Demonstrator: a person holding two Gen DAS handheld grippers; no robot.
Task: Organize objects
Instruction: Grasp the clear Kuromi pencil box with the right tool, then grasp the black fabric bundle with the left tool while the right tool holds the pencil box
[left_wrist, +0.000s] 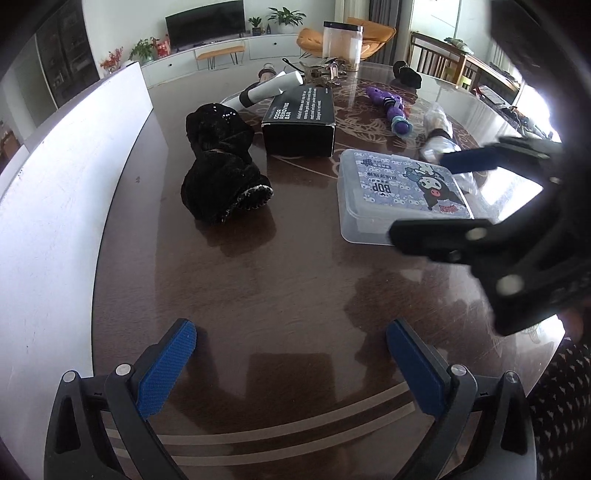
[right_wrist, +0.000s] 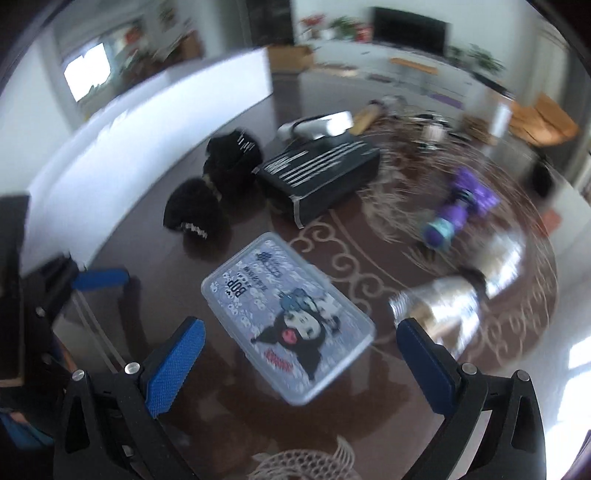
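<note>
four blue fingers (left_wrist: 168, 365), one plastic case (right_wrist: 288, 328), one black box (left_wrist: 301, 122)

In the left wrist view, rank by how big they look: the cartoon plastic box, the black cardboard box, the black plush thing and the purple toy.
1. Cartoon plastic box and black plush thing: alike, and nearest the camera, so unranked.
2. Black cardboard box.
3. Purple toy, farthest away.

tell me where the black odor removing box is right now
The black box lies on the brown table mid-left in the left wrist view, between the black plush item and the purple toy, behind the clear plastic case.
</note>
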